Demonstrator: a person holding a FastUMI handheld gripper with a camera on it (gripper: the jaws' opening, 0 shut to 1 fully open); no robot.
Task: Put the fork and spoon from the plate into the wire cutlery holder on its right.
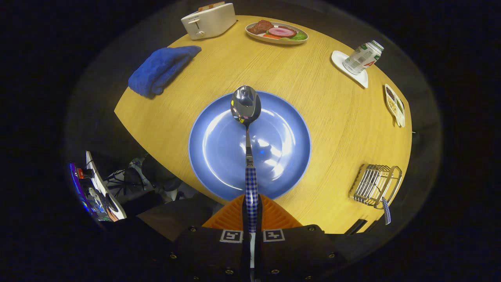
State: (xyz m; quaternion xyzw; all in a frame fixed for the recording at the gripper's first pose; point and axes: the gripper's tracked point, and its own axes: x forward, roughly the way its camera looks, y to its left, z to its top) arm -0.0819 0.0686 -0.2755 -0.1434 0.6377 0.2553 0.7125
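My gripper (251,213) is shut on the spoon, its two orange fingers (229,217) pressed against the blue-and-white checked handle (251,194). The spoon (245,105) points straight ahead, its shiny bowl hanging above the far rim of the blue plate (219,156). The plate lies on the round wooden table (332,117) just ahead of the fingers and holds no cutlery. The wire cutlery holder (375,185) stands to the right of the plate near the table's edge. A checked handle (386,210), apparently the fork's, sticks out of the holder's near side.
A folded blue cloth (162,69) lies beyond the plate to the left, with a white toaster (208,20) behind it. At the far side sit a dish of food (277,32), a can on a white coaster (363,58) and a small divided dish (394,105).
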